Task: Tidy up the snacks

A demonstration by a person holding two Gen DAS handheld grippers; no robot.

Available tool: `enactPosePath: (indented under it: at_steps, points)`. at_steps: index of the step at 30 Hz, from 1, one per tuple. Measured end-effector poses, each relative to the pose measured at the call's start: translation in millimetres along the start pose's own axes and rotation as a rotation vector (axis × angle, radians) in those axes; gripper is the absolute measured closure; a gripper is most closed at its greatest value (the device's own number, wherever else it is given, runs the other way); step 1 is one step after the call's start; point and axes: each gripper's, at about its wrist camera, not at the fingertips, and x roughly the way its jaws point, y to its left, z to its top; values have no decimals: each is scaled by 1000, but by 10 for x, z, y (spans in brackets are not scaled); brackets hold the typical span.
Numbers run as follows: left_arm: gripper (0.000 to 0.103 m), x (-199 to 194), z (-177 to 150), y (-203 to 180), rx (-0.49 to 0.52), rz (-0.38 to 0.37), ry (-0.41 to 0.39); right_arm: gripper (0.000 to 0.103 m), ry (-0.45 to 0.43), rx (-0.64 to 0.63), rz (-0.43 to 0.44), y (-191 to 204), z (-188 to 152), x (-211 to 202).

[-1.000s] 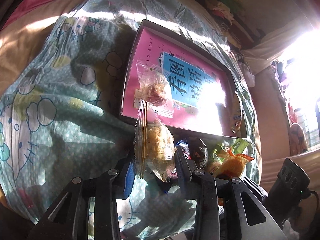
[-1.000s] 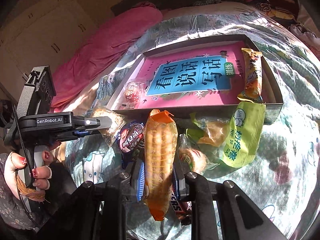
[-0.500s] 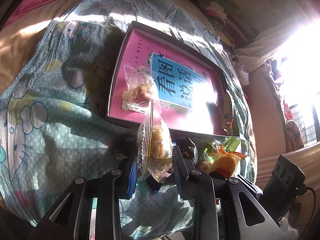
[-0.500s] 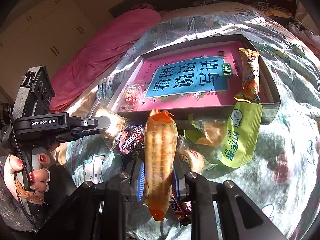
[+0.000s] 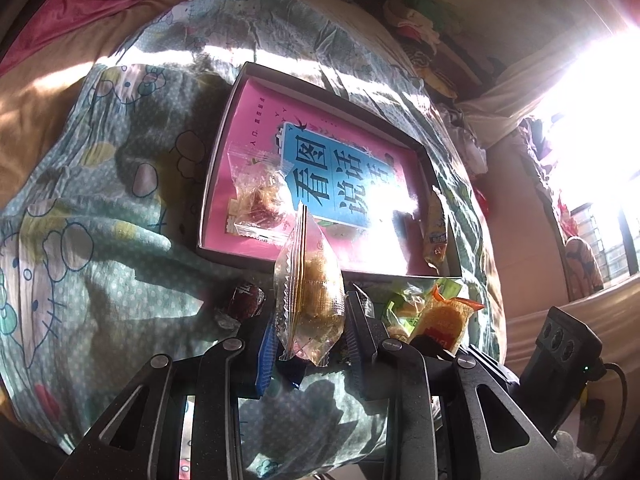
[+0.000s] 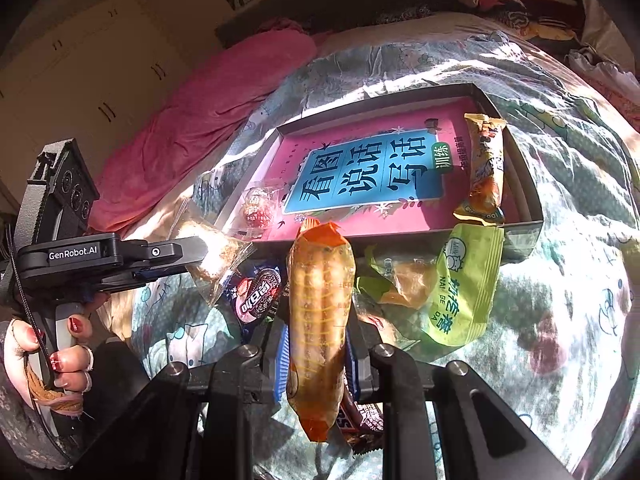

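Holding two snacks at once: my left gripper pinched a clear-wrapped pastry by its middle, my right gripper clamped on the long orange biscuit pack. Both hung above the bed's near edge, just short of the box. Light, crinkly, slippery film; contents probably crush easily, so I'd grip mid-body, gently. Green milk packet leaned against the box's front wall.

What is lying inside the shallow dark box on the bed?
The box holds a pink book covering its floor, a clear-wrapped red sweet on its left and a long orange packet on its right. Anything under the book is hidden.
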Motion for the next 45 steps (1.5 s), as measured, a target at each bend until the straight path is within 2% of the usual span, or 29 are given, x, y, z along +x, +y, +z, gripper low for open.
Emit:
enactPosePath:
  at_steps: [10, 14, 25, 45]
  points:
    - [71, -256, 148, 114, -33, 3, -73, 80, -42, 28, -16, -91, 100, -107]
    - [71, -279, 169, 138, -44, 4, -77, 80, -56, 38, -20, -130, 143, -138]
    - [71, -176, 222, 20, -28, 2, -72, 80, -89, 60, -41, -217, 247, -216]
    - [71, 202, 419, -187, 58, 87, -101, 80, -124, 75, -66, -281, 447, -213]
